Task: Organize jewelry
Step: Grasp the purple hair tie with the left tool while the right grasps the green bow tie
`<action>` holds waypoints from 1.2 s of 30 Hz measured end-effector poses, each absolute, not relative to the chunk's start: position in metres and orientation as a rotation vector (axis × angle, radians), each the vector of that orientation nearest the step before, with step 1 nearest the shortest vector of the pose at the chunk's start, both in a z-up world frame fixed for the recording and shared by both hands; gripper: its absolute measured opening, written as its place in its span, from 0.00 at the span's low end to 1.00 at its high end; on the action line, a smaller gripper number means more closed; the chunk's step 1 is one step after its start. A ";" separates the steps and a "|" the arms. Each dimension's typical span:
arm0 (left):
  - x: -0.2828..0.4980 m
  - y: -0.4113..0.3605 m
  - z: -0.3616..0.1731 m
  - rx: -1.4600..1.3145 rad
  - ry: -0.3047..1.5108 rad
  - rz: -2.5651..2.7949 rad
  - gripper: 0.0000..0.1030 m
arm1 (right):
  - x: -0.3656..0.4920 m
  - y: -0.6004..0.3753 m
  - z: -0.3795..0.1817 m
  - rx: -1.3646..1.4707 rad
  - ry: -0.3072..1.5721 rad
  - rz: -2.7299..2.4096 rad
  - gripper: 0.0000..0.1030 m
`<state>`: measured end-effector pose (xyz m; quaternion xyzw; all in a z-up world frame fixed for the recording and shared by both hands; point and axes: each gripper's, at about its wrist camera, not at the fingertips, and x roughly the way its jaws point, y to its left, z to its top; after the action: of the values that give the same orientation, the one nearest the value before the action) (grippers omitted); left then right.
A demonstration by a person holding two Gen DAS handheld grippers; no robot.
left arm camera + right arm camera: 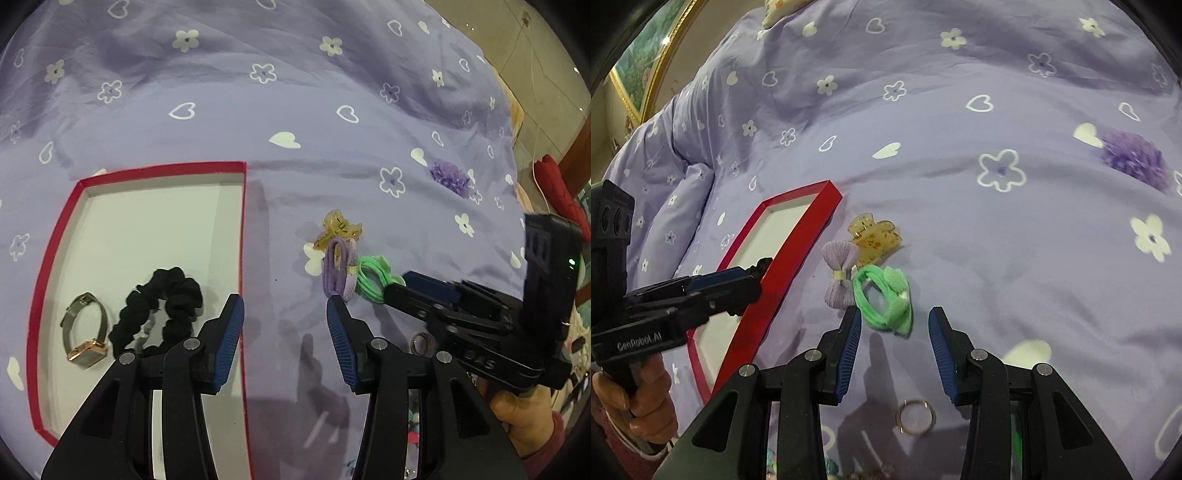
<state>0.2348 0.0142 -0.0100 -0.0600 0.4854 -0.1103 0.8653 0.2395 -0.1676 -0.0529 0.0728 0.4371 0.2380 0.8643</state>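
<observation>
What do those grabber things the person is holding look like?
Both are black plastic, each with two fingers tipped in ribbed blue pads. The left gripper has round silver pins at its finger joints and white lettering on its side. The right gripper looks the same, with a boxy black block on top showing a small green light. A dark red sleeve covers the wrist.

Red box [55, 258], watch [83, 332], black scrunchie [162, 306] inside

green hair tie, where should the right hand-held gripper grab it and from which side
Grip the bare looped band of the green hair tie at its near edge, coming down from above with the right hand-held gripper. It lies flat, and the lilac bow crowds its left side.
</observation>
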 end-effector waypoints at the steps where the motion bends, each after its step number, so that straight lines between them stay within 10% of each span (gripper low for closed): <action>1: 0.236 0.012 -0.011 -0.121 1.019 -0.233 0.44 | 0.242 -0.166 -0.055 0.146 0.923 0.498 0.35; 4: 0.240 0.004 -0.014 -0.111 1.026 -0.250 0.44 | 0.246 -0.163 -0.061 0.124 0.935 0.502 0.12; 14: 0.266 -0.043 -0.040 -0.057 1.061 -0.275 0.44 | 0.231 -0.211 -0.045 0.250 0.858 0.442 0.12; 18: 0.273 -0.046 -0.050 -0.072 1.083 -0.270 0.11 | 0.225 -0.225 -0.041 0.283 0.842 0.423 0.12; 36: 0.209 0.025 -0.005 -0.215 0.971 -0.246 0.09 | 0.197 -0.189 -0.019 0.308 0.817 0.517 0.12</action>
<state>0.2094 0.0245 -0.0046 -0.1029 0.4647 -0.1176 0.8716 0.1965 -0.1888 -0.0193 0.1476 0.3914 0.2475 0.8739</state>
